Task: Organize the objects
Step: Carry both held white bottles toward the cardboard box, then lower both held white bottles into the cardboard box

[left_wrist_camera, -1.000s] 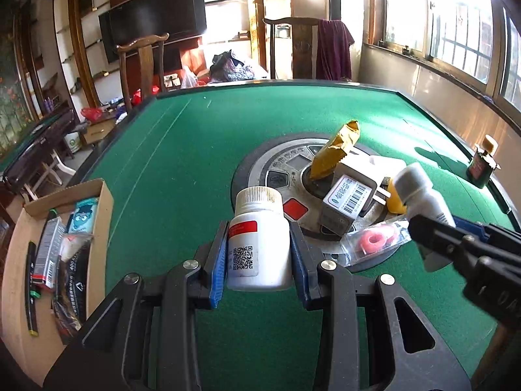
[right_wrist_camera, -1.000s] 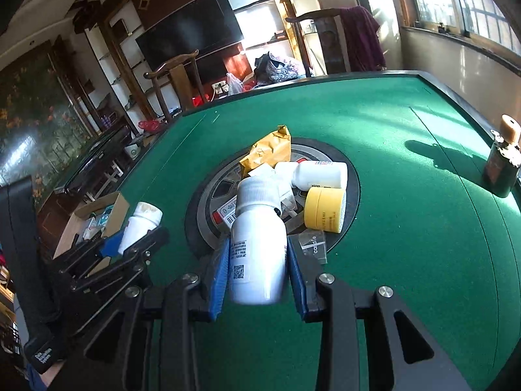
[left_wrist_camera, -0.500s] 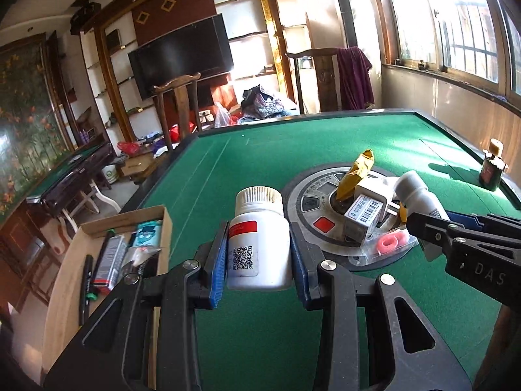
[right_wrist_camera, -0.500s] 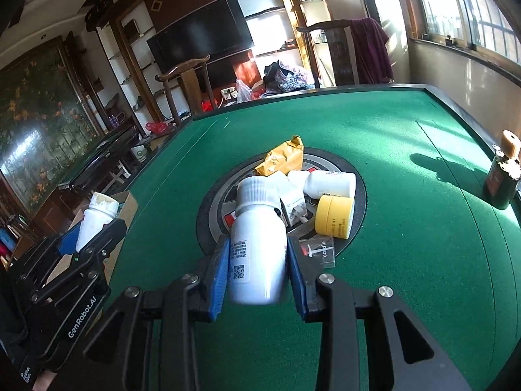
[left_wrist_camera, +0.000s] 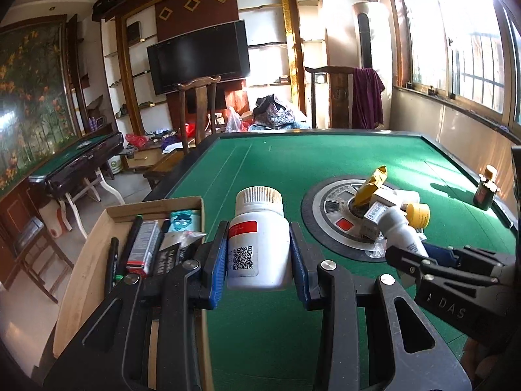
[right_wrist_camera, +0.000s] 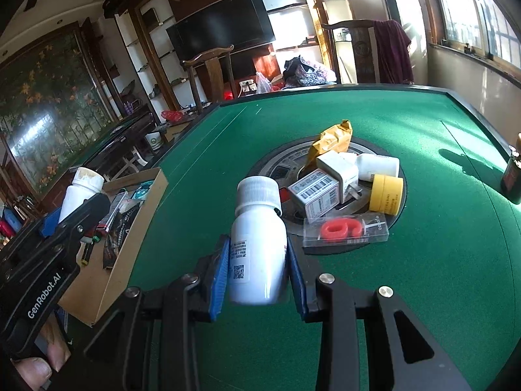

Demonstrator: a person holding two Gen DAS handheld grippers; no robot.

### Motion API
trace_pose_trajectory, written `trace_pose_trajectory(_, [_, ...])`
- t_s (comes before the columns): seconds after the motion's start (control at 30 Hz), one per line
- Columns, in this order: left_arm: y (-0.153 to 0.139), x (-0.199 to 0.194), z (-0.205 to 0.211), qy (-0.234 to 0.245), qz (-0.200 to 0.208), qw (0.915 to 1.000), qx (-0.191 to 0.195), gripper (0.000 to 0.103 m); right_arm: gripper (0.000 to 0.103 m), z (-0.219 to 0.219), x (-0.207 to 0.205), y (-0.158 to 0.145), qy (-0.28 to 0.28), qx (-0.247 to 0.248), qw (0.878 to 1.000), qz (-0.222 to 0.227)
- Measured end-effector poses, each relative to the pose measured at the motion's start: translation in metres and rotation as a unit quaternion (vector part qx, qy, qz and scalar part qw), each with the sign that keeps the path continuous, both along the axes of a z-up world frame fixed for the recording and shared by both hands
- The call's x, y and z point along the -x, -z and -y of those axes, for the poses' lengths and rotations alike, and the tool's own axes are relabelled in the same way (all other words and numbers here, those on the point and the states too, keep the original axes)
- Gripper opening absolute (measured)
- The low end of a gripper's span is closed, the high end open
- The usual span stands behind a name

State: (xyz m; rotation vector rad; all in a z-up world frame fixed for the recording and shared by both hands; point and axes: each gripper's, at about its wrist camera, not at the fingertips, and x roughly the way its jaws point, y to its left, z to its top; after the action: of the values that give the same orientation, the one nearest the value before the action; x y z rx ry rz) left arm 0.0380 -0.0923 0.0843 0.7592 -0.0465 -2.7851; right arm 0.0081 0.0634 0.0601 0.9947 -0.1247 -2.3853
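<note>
White bottles sit clamped in both our grippers: the left gripper (left_wrist_camera: 258, 254) grips a red-labelled bottle (left_wrist_camera: 259, 241) beside the cardboard box (left_wrist_camera: 88, 260), the right gripper (right_wrist_camera: 257, 272) a plain bottle (right_wrist_camera: 257, 247). We judge neither is boxed yet; a pile (right_wrist_camera: 345, 182) waits mid-frame. Labels stay unreadable.

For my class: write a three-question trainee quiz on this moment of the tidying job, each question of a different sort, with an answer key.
1. True or false: the left gripper is shut on a red-labelled white bottle.
2. The cardboard box sits at which side of the green table in the right wrist view? A) left B) right C) far end
3. Fill in: beside the yellow jar lies a clear case holding a red ___.

Key: 1 true; 2 A; 3 candle, shaped like a numeral.
</note>
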Motion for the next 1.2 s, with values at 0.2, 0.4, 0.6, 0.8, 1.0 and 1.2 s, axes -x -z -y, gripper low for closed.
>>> trace_pose_trajectory(0.2, [-0.011,-0.022,0.026,-0.021,-0.012,0.9996,-0.015,0.034,0.034,0.030,-0.023,-0.004,-0.024,0.009,1.000,-0.007])
trace_pose_trajectory(0.4, [-0.017,-0.039,0.061,-0.050,-0.023,0.9982,-0.022,0.034,0.034,0.066,-0.036,-0.005,-0.057,0.012,0.998,-0.004])
trace_pose_trajectory(0.6, [-0.003,-0.053,0.097,-0.087,-0.013,0.9954,-0.038,0.034,0.034,0.097,-0.047,0.001,-0.085,0.007,0.996,0.004])
trace_pose_trajectory(0.8, [0.015,-0.062,0.126,-0.117,0.005,0.9919,-0.050,0.034,0.034,0.126,-0.059,0.003,-0.119,-0.003,0.993,0.003])
trace_pose_trajectory(1.0, [0.030,-0.067,0.156,-0.139,0.026,0.9871,-0.075,0.034,0.034,0.153,-0.070,0.008,-0.149,-0.018,0.989,0.005])
trace_pose_trajectory(1.2, [0.045,-0.078,0.187,-0.163,0.045,0.9799,-0.106,0.034,0.034,0.182,-0.078,0.017,-0.182,-0.031,0.983,0.020])
